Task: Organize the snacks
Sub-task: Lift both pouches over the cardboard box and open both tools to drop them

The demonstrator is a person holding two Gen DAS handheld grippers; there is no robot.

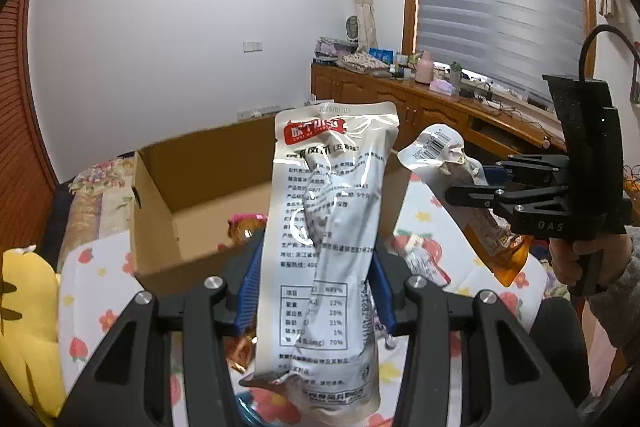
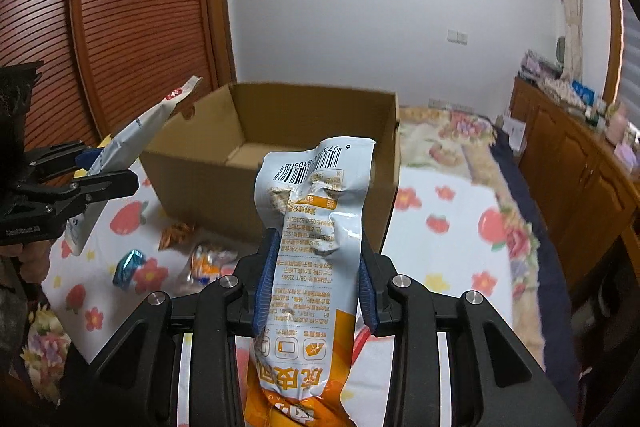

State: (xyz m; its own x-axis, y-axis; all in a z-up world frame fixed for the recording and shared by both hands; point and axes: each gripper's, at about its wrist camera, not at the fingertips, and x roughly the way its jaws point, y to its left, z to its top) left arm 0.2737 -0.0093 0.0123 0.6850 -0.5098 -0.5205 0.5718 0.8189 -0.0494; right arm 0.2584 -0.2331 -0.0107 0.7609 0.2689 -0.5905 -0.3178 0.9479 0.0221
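My left gripper (image 1: 316,287) is shut on a tall white pouch with a red label (image 1: 328,219), held upright between the blue pads. In the right wrist view, that left gripper (image 2: 114,167) and the white pouch (image 2: 136,135) hang left of the box. My right gripper (image 2: 316,279) is shut on an orange and white snack packet (image 2: 316,219), barcode end up. The right gripper (image 1: 474,179) and the orange packet (image 1: 436,147) show from the left wrist, a hand on the handle. An open cardboard box (image 2: 192,171) stands on the bed ahead of both grippers.
Loose snacks lie on the fruit-print sheet (image 2: 440,227) before the box: a blue candy (image 2: 128,267), an orange wrapper (image 2: 176,233), a clear packet (image 2: 208,263). A pink-topped snack (image 1: 244,227) lies inside the box (image 1: 160,187). A wooden cabinet (image 2: 580,167) lines the right wall.
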